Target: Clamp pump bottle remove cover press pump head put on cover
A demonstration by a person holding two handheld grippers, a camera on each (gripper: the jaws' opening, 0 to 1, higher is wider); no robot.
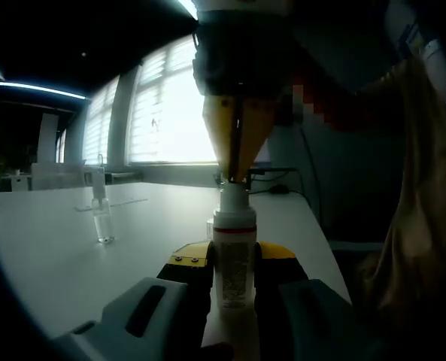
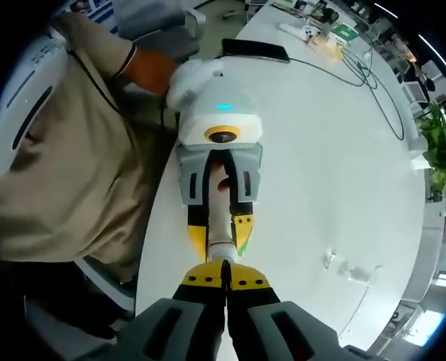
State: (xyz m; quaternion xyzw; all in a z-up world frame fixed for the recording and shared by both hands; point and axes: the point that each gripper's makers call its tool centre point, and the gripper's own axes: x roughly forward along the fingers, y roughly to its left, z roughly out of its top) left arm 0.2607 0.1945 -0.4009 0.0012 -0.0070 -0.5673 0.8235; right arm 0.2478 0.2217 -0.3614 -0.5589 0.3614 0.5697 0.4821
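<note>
A white pump bottle (image 1: 232, 274) stands upright on the white table (image 1: 57, 248), and my left gripper (image 1: 234, 254) is shut on its body with a yellow-tipped jaw on each side. My right gripper (image 1: 234, 179) comes down from above, jaws shut together, with its tips on the pump head (image 1: 232, 197). Looking down in the right gripper view, my right gripper (image 2: 226, 277) sits over the top of the bottle (image 2: 219, 226), which the left gripper (image 2: 220, 239) holds. The clear cover (image 1: 102, 222) stands apart on the table, off to one side (image 2: 350, 272).
A person in a beige shirt (image 2: 65, 173) is at the table's edge beside the bottle. Cables (image 2: 373, 83) and a dark flat device (image 2: 254, 50) lie at the far end. A green plant (image 2: 441, 158) stands past the table. Bright windows (image 1: 170, 113) lie behind.
</note>
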